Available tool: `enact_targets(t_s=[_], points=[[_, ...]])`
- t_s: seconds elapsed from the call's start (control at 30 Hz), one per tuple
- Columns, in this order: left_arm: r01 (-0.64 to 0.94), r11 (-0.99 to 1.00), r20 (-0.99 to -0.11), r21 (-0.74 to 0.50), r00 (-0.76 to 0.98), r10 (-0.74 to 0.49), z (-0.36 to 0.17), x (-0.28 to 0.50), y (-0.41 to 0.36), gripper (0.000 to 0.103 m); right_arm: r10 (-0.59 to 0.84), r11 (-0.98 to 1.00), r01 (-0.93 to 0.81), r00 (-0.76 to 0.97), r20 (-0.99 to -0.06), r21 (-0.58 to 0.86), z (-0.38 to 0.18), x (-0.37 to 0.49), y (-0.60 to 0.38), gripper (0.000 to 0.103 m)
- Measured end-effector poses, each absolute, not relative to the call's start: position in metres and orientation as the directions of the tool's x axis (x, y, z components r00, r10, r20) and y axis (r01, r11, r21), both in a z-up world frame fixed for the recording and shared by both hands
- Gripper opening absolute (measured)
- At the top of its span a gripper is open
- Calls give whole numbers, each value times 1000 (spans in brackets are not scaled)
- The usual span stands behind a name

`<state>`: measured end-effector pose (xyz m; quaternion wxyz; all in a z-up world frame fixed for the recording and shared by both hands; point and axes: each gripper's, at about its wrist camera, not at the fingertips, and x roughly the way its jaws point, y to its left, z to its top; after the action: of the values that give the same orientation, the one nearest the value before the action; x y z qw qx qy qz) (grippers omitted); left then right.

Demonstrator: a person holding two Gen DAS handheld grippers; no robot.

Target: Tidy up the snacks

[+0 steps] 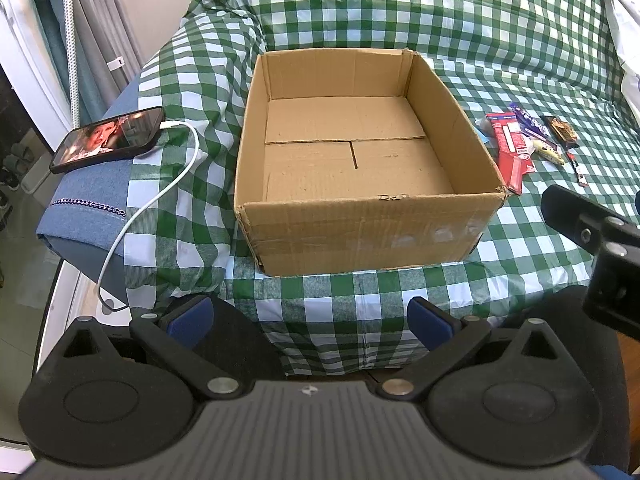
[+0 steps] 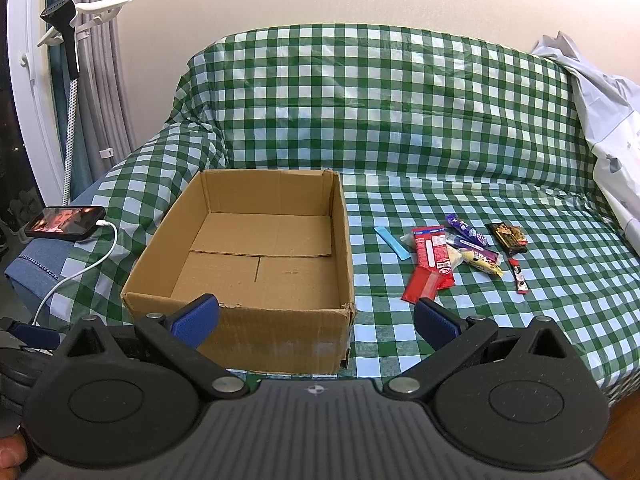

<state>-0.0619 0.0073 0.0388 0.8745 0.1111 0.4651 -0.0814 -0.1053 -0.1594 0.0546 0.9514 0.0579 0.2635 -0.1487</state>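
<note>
Blue pads are seen on the spread fingers of the left gripper (image 1: 311,322), which is released and holds nothing, poised low in front of the sofa's edge. Likewise, the right gripper (image 2: 316,320) is splayed wide with nothing between its blue pads (image 2: 196,316), held just before the near wall of the cardboard box (image 2: 248,332).

Beyond both grippers, the cardboard box is set open-topped on the green checked cloth (image 2: 400,120) that covers the sofa seat and back; only its folded bottom flaps are seen inside. To the right of the box, apart from it, the snacks are scattered on the cloth: a light blue stick (image 2: 391,243) nearest the box, a red packet (image 2: 434,258) overlapping another red wrapper, a purple bar (image 2: 466,230), a yellow wrapped piece (image 2: 482,265), a dark brown packet (image 2: 507,235) and a small red-and-black sachet (image 2: 519,276).

On the blue armrest to the left, a phone (image 1: 108,140) with a lit screen is laid, with a white cable (image 1: 148,208) plugged in.
</note>
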Motion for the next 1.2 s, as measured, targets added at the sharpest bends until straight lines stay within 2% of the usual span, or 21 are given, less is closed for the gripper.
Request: enact_targets(t_s=[1.2], points=[[283,951,-853,125,520,-43,27,-48,-5,103,-234,941,328,805,-545,81,50,-87,-171,103]])
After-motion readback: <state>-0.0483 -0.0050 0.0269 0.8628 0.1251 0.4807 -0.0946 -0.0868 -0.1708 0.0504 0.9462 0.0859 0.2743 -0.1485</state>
